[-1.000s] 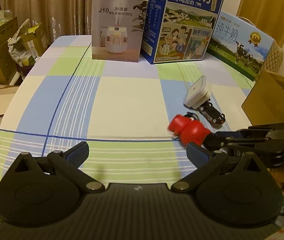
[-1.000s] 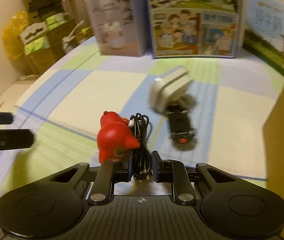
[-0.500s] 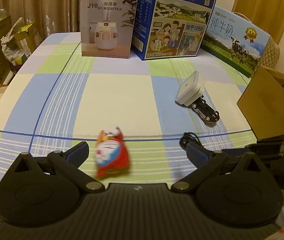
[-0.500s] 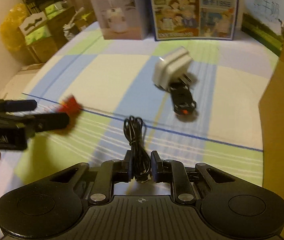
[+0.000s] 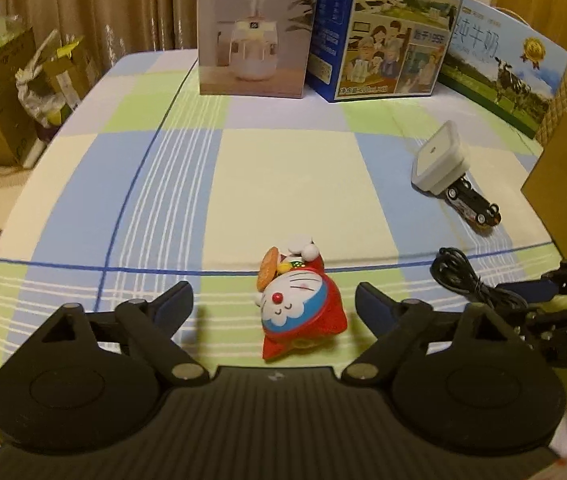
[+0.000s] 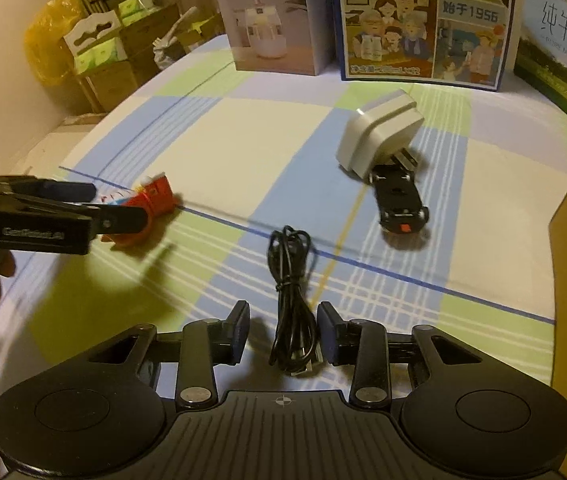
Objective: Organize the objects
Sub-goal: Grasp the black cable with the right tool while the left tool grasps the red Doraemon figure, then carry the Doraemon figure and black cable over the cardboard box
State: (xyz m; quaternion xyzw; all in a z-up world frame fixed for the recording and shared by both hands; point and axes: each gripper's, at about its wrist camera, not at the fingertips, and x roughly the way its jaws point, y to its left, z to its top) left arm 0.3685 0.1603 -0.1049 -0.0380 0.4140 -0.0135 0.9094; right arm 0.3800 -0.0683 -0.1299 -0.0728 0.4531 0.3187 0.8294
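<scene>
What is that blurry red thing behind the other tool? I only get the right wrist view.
Observer: The left wrist view shows it sharply. It is a red plastic toy figure with a blue-and-white cartoon cat face, lying on its back on the checked tablecloth.
Operator: Is the tool pinching it?
Observer: No. The left tool is wide open, and the toy lies between its fingers with a gap on each side.
Operator: Is there anything else on the toy?
Observer: Yes, a round brown biscuit-shaped disc sits beside its head.
</scene>
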